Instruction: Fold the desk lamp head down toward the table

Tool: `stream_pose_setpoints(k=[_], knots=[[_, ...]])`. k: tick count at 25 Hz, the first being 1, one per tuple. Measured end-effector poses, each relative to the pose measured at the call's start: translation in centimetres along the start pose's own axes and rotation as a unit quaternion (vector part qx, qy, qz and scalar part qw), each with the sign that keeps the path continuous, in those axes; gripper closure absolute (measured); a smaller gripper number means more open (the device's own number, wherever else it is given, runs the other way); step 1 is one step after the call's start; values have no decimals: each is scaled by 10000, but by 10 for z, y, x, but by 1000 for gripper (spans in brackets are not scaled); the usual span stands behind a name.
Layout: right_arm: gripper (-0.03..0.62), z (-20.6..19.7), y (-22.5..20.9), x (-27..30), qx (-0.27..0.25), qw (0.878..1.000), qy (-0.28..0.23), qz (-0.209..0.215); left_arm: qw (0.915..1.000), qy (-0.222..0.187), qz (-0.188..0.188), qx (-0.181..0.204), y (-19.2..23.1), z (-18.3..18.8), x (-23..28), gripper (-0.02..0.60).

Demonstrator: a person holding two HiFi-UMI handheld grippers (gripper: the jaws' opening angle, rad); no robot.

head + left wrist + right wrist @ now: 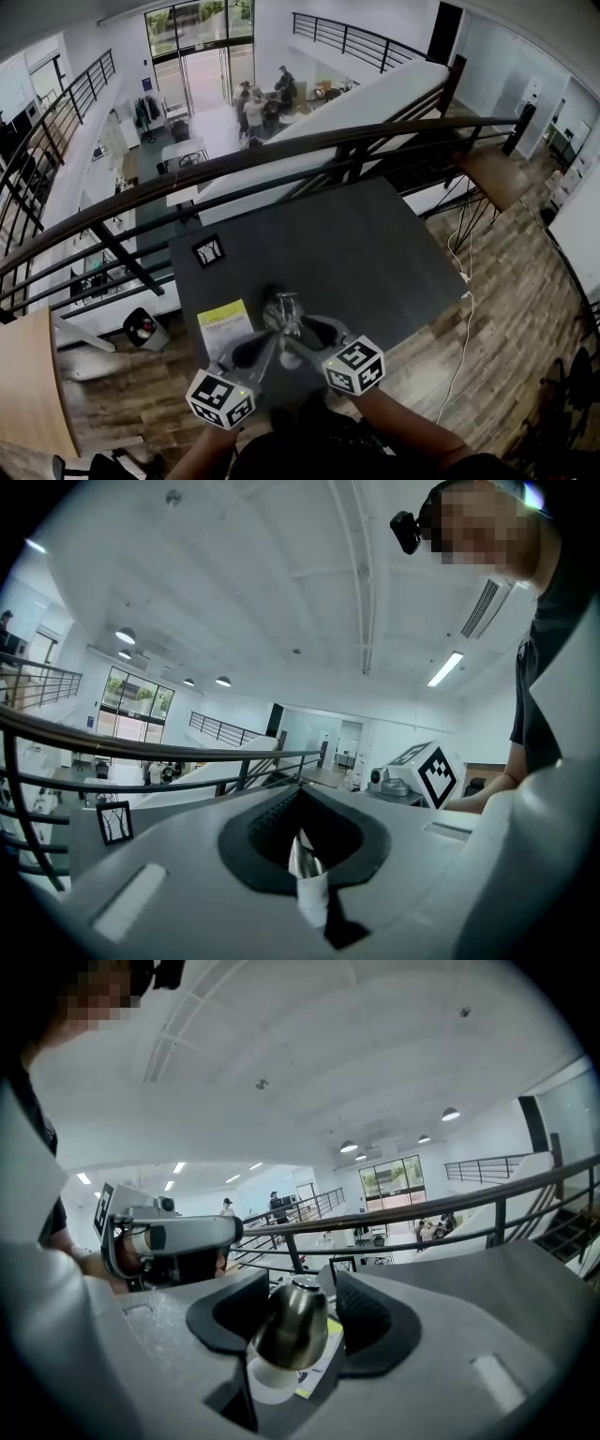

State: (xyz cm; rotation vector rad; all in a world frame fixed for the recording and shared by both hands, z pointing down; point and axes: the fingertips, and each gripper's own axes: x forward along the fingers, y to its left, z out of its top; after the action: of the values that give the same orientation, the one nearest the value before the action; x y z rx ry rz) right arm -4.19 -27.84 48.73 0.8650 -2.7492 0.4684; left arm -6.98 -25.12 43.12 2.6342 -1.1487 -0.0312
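A small desk lamp (285, 317) with a shiny metal head and a white foot stands near the front edge of the dark table (375, 253), between both grippers. My left gripper (273, 340) comes at it from the left; in the left gripper view its jaws (300, 799) are pinched on a thin shiny part of the lamp (306, 857) above the white foot (314, 899). My right gripper (303, 330) reaches in from the right. Its jaws (302, 1283) stand wide apart with the tilted metal lamp head (292, 1327) between the pads, a gap on each side.
A yellow-green booklet (225, 326) lies just left of the lamp, and a small framed picture (208, 250) stands farther back on the left. A dark railing (281, 155) runs behind the table over a drop to a lower floor. A white cable (464, 319) trails on the wooden floor at the right.
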Motion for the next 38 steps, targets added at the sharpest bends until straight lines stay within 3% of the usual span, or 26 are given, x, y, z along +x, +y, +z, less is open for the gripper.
stream_pose_setpoints(k=[12,38], knots=[[388,-14,9,3,-228,9993,246,164,9999,54,41,-135,12,-2,6,580],[408,-119,27,13,-1002,9870,1029,-718,9995,223,-223,-89,-7,-26,-40,580]])
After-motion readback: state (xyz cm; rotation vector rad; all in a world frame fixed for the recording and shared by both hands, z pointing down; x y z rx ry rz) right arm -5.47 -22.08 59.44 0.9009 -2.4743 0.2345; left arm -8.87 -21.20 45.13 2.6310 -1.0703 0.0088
